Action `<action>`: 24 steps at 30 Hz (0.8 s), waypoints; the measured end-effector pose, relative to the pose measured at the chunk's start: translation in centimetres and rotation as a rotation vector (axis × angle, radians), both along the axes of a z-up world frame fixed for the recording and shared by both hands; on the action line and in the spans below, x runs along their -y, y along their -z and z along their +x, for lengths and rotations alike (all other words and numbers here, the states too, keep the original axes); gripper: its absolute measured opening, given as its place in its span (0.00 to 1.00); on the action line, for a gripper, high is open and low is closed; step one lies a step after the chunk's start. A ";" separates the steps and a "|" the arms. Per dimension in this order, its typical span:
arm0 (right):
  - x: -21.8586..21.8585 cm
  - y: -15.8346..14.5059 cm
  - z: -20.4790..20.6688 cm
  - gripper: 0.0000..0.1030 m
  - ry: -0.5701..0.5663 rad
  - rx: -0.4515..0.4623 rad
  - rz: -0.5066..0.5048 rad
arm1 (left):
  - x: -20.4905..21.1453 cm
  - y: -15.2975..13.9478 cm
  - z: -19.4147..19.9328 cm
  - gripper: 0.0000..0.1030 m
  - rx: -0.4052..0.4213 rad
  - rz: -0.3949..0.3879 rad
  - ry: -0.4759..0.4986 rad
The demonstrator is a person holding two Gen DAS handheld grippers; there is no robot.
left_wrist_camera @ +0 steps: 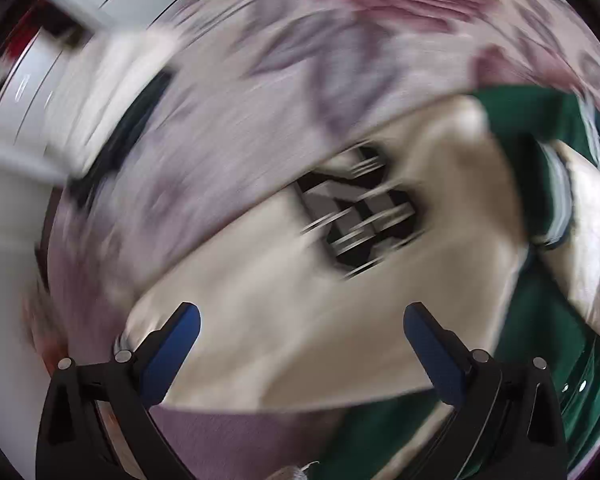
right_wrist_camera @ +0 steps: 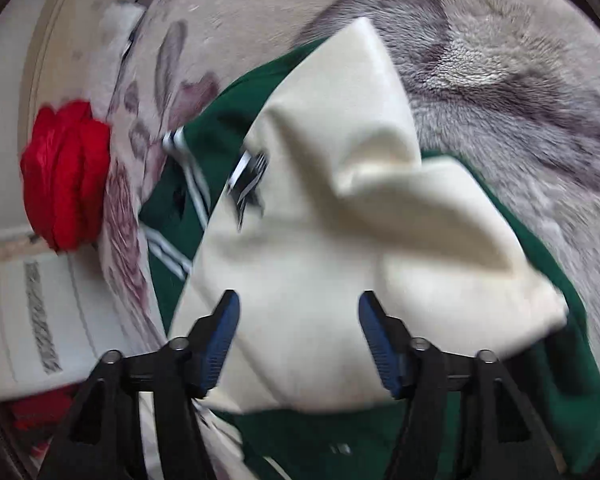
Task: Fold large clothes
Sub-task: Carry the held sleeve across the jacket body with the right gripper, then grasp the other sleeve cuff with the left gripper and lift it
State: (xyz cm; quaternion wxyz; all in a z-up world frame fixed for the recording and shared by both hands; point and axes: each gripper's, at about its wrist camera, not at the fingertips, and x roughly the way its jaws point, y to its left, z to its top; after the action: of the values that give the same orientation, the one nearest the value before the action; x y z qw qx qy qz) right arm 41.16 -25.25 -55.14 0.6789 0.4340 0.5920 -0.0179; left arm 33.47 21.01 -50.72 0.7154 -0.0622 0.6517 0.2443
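Both tongs, left (left_wrist_camera: 302, 320) and right (right_wrist_camera: 299, 308), hang spread and empty over the cream sleeves (right_wrist_camera: 340, 240) laid across the green jacket (right_wrist_camera: 560, 360) on the floral blanket (right_wrist_camera: 500, 60) (left view badly blurred), so next I'd pinch the hem squarely and fold up evenly.

Motion blur smears the black-and-white print (left_wrist_camera: 360, 212) on the cream sleeve (left_wrist_camera: 300, 320); the green jacket (right_wrist_camera: 340, 440) lies mostly hidden underneath.
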 end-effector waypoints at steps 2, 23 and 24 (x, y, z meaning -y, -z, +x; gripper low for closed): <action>-4.9 -2.0 -1.4 0.64 -0.133 -0.020 -0.022 | -3.0 -0.3 -3.6 1.00 -0.002 -0.027 -0.100; -29.3 4.3 -1.0 0.64 -0.518 -0.118 -0.428 | -18.2 9.3 -19.4 0.18 0.298 -0.388 -0.867; -30.2 4.0 -0.5 0.64 -0.539 -0.097 -0.444 | -18.8 8.9 -18.9 0.18 0.326 -0.375 -0.847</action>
State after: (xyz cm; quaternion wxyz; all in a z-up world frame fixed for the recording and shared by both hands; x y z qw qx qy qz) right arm 40.65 4.91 -59.12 0.7083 0.1025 0.6983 0.0130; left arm 14.60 39.82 -59.59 0.6222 -0.4868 0.4815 0.3796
